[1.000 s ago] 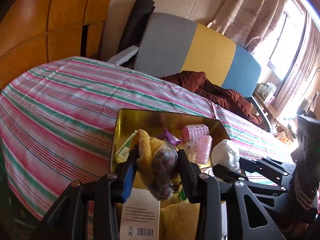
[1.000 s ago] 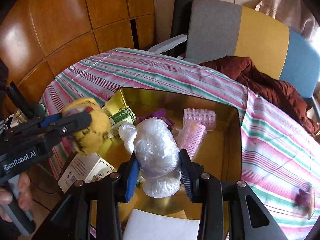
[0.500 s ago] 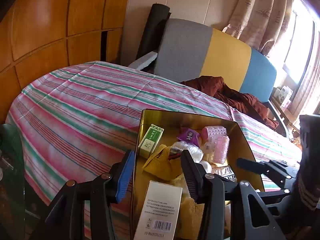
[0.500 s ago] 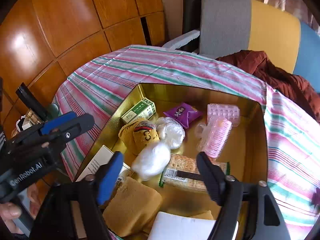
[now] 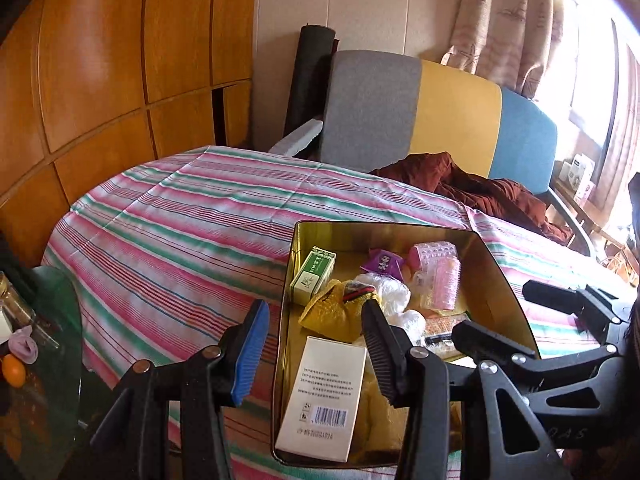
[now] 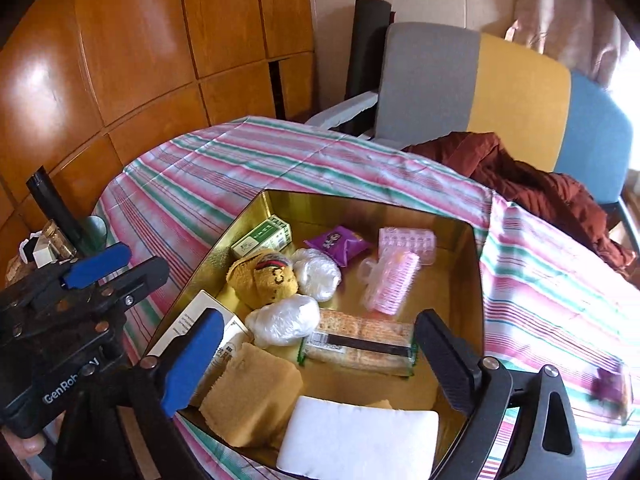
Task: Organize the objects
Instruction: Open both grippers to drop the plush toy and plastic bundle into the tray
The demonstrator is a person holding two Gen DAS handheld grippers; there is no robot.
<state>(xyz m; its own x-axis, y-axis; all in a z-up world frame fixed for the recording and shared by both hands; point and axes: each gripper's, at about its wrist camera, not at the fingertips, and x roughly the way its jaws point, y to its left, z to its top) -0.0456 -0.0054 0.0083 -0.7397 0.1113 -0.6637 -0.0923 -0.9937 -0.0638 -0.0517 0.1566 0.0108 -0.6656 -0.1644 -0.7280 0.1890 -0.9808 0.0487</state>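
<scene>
Both claws now empty; toy and bag dropped in tin

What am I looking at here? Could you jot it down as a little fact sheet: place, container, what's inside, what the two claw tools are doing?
place: table with striped cloth
container: gold tin, open top
inside: yellow plush toy, green box, purple packet, pink rollers, plastic-wrapped bundles, cracker pack, sponges, white box
left gripper: open, holding nothing
right gripper: open, holding nothing
outside tin: purple packet on cloth
</scene>
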